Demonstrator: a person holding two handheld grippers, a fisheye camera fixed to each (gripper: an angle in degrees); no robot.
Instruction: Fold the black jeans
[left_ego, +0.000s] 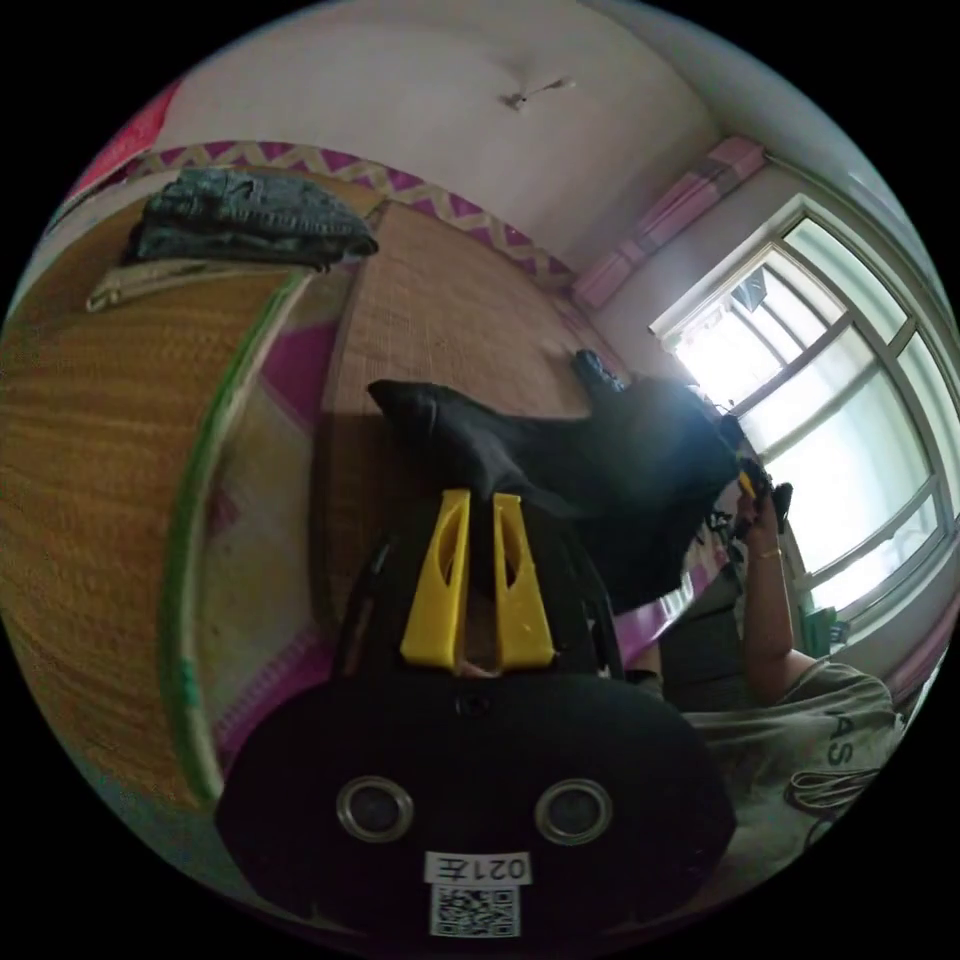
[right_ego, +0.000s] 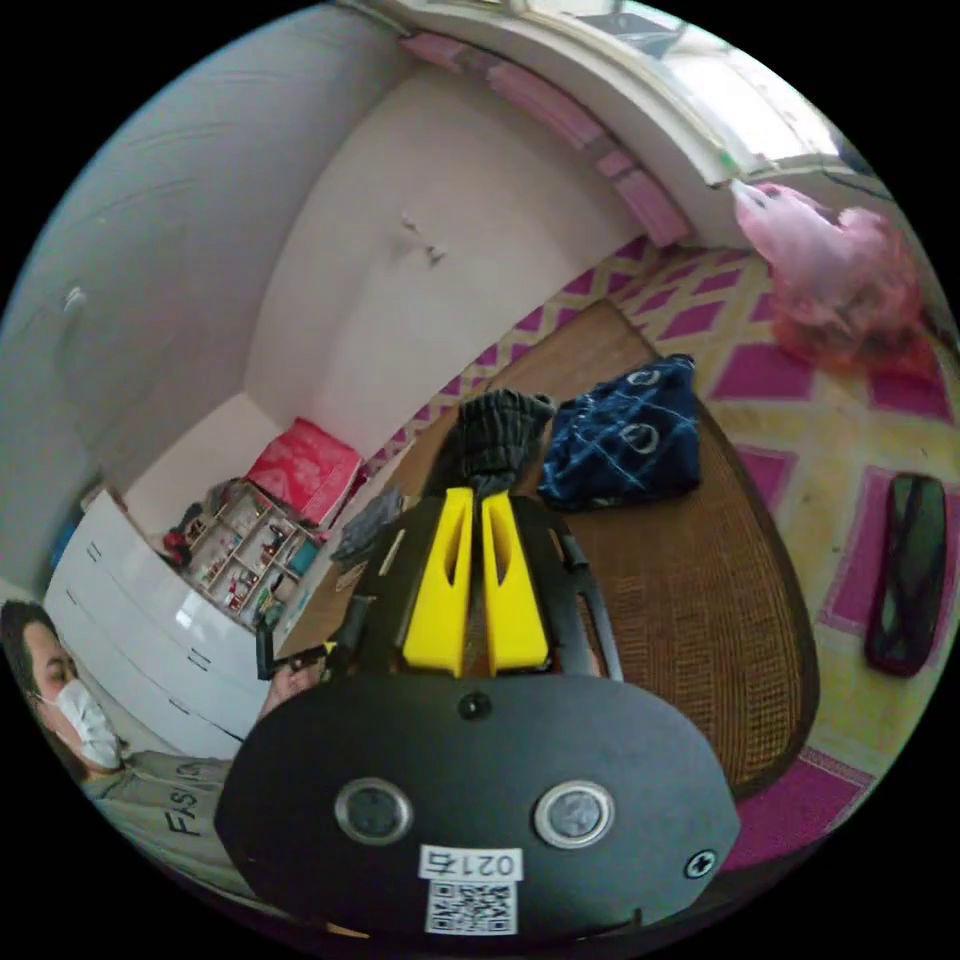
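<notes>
Between the left gripper (left_ego: 478, 500) jaws: black jeans (left_ego: 590, 470), clamped, hanging over woven mat (left_ego: 450, 320) | right gripper (right_ego: 473, 495): clamped on jeans' edge | beyond it: blue cloth (right_ego: 625, 435) near mat's rim | far: folded clothes (left_ego: 250, 215) past bare mat

Landmark: the woven mat (left_ego: 450, 320). In the left gripper view, your path along the mat is blocked just ahead of the jaws by the lifted black jeans (left_ego: 600, 460); beyond them the mat lies bare up to the folded grey clothes (left_ego: 250, 215) at its far end. In the right gripper view, a folded navy garment (right_ego: 625, 435) sits on the mat beside the jaws; bare mat runs from it to the near edge.
</notes>
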